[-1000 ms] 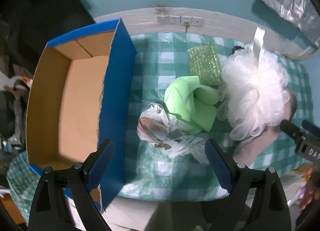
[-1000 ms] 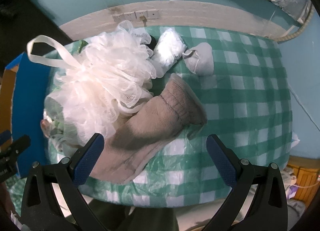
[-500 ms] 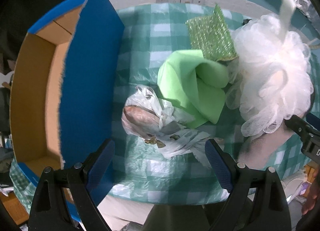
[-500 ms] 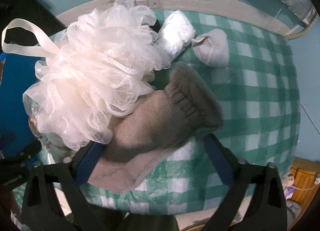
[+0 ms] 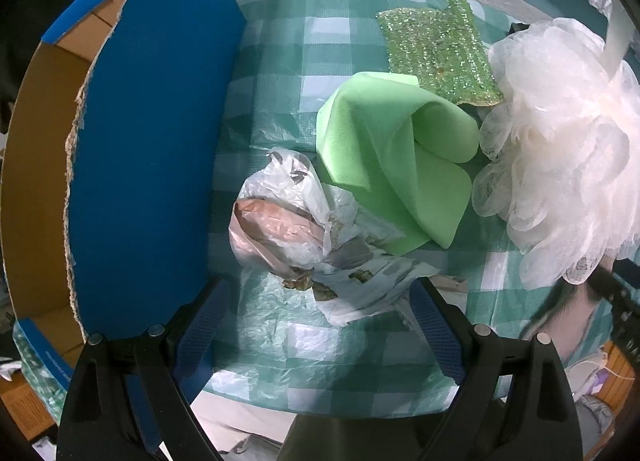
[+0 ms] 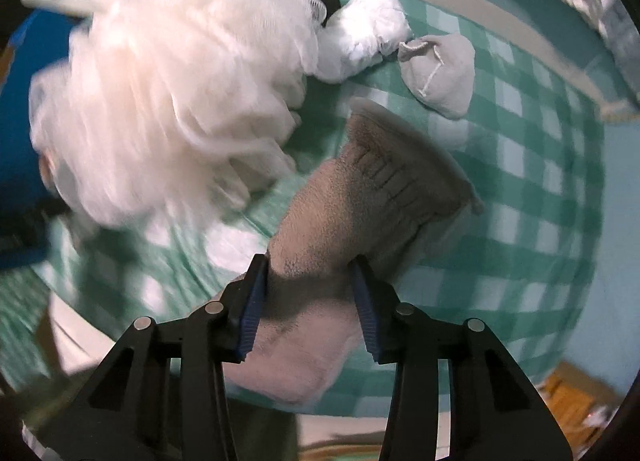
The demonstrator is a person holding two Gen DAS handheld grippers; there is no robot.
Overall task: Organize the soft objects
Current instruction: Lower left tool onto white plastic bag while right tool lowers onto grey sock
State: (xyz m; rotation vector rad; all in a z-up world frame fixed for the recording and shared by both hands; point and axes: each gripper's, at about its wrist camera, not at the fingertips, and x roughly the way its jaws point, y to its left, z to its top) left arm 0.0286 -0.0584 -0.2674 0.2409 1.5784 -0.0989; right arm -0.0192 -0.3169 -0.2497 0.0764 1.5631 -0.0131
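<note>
Left wrist view: we look down, close, over the table (image 5: 340, 357). Right wrist view: closer still. We share the white bath pouf (image 5: 560, 165) (image 6: 176, 93).

My right tool (image 6: 310, 295) is now clamping on the beige sock (image 6: 360, 213), fingers wide apart a second ago, and is dragging it, so the white bath pouf (image 6: 172, 93) is blurring in the right wrist view. My left tool (image 5: 316, 325) is dropping closer to the crumpled plastic bag (image 5: 288, 217); the blue box (image 5: 148, 133) is looming larger at left.
</note>
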